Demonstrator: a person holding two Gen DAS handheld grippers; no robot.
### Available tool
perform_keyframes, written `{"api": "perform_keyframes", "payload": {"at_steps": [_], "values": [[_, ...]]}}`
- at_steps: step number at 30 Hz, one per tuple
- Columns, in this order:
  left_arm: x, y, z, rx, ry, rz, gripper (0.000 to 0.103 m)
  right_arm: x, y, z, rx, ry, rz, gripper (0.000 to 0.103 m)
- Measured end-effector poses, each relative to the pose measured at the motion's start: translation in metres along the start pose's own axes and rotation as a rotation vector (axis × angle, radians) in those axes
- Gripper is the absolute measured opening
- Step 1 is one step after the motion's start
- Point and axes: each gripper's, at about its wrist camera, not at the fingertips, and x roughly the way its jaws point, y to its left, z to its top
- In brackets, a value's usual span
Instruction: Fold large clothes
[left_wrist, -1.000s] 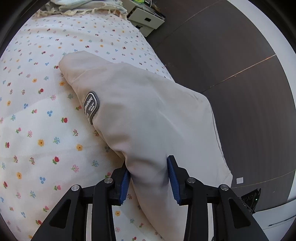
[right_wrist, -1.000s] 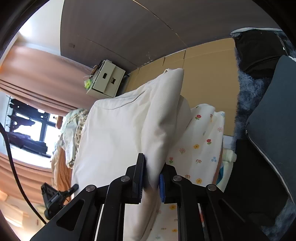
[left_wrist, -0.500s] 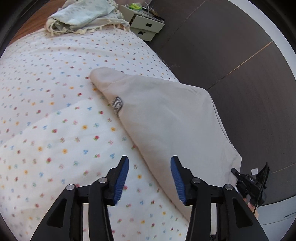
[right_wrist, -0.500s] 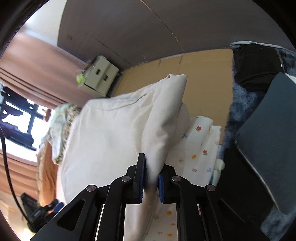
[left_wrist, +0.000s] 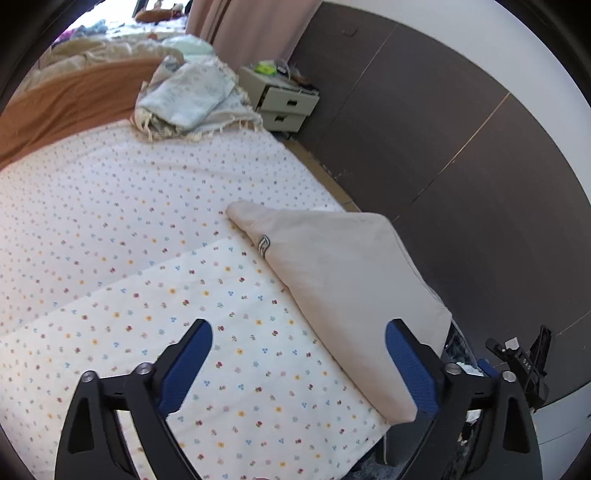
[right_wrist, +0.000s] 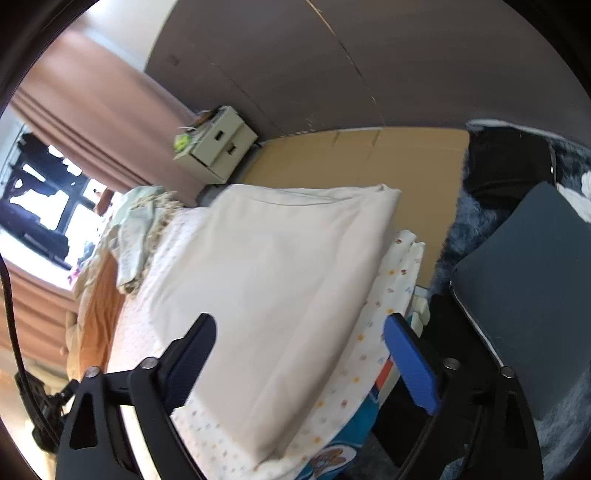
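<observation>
Half the folded garment (left_wrist: 343, 280) cropped.

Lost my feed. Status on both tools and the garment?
Left tool, right tool opening, nothing gripped. Cream garment lies folded at bed edge. Nothing obstructing.

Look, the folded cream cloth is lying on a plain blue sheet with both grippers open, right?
Not quite: the sheet is white with little flowers, not plain blue, as the left wrist view shows. The folded cream cloth does lie on it, and both grippers are open.
</observation>
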Motion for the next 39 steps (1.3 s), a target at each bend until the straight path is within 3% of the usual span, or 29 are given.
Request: {"api": "perform_keyframes", "payload": {"at_steps": [9,15,25,28,39], "values": [[-0.095,-0.010,-0.032,0.089,-0.095,0.027,0.103,-0.073,0.062,-0.038,-0.130,-0.058,-0.033,0.103],[-0.161,0.000,-0.064,0.083,-0.180,0.035,0.103,-0.111,0.100,-0.065,-0.221,-0.081,0.004,0.103],[-0.259,0.014,-0.123,0.105,-0.311,0.119,0.103,-0.165,0.147,-0.114,-0.357,-0.117,0.044,0.103],[-0.286,0.016,-0.144,0.128,-0.361,0.180,0.103,-0.180,0.156,-0.130,-0.403,-0.136,0.041,0.103],[-0.358,0.019,-0.215,0.162,-0.499,0.283,0.103,-0.226,0.182,-0.197,-0.530,-0.199,0.042,0.103]]}}
